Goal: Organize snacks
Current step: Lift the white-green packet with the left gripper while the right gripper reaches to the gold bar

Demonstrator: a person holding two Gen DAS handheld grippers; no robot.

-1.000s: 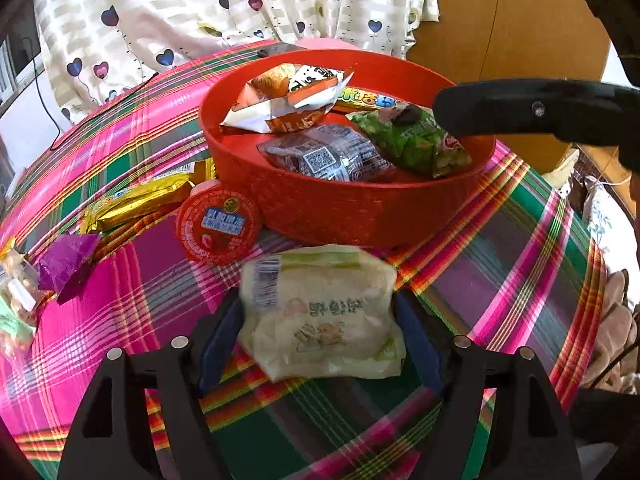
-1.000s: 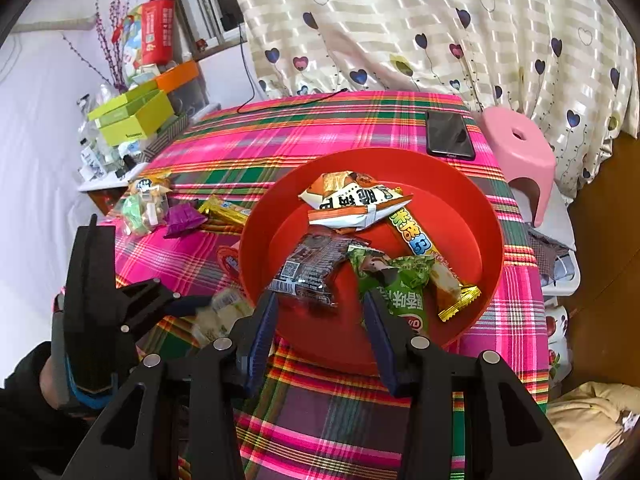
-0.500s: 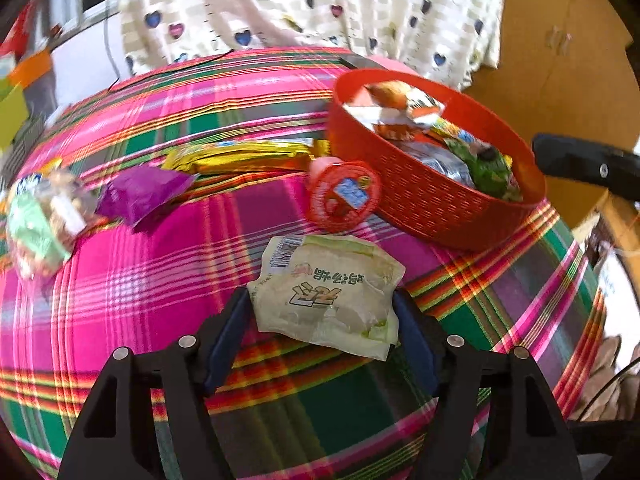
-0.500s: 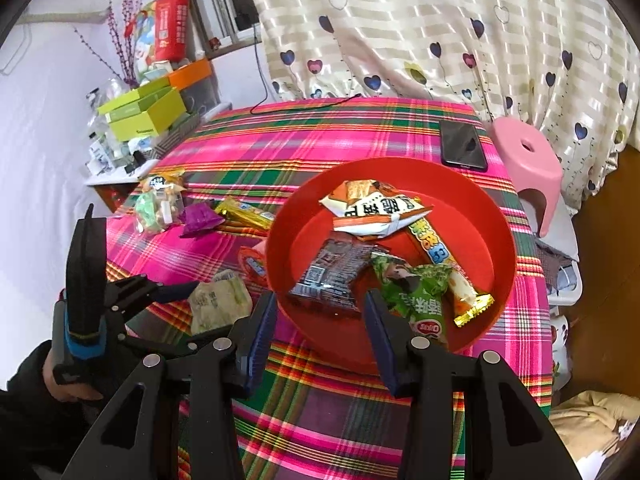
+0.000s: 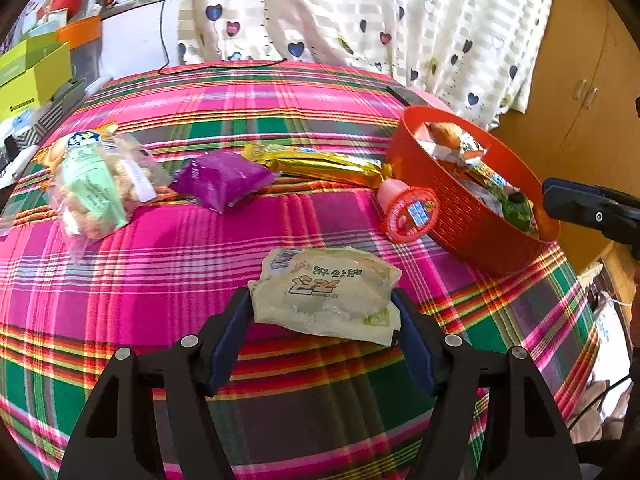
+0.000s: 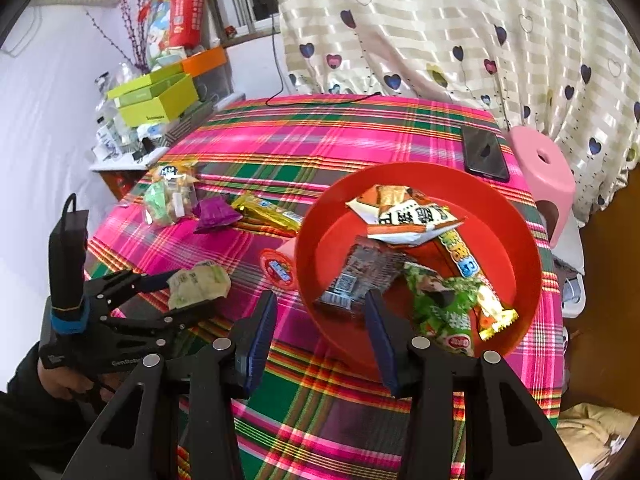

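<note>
Left tongs [image 5: 322, 334] pinch crinkly pale-green packet [image 5: 325, 294], print unreadable | right tongs [image 6: 320, 328] spread, empty | round red basket [image 6: 520, 224], textured plastic wall

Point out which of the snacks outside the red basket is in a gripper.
The pale green packet, clamped in the left gripper. The purple pouch, gold bar and jelly cup lie loose.

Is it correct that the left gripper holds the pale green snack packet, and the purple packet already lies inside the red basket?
Not quite. The left gripper does hold the pale green packet, but the purple packet lies on the plaid cloth, outside the red basket. The right wrist view shows this clearly.
</note>
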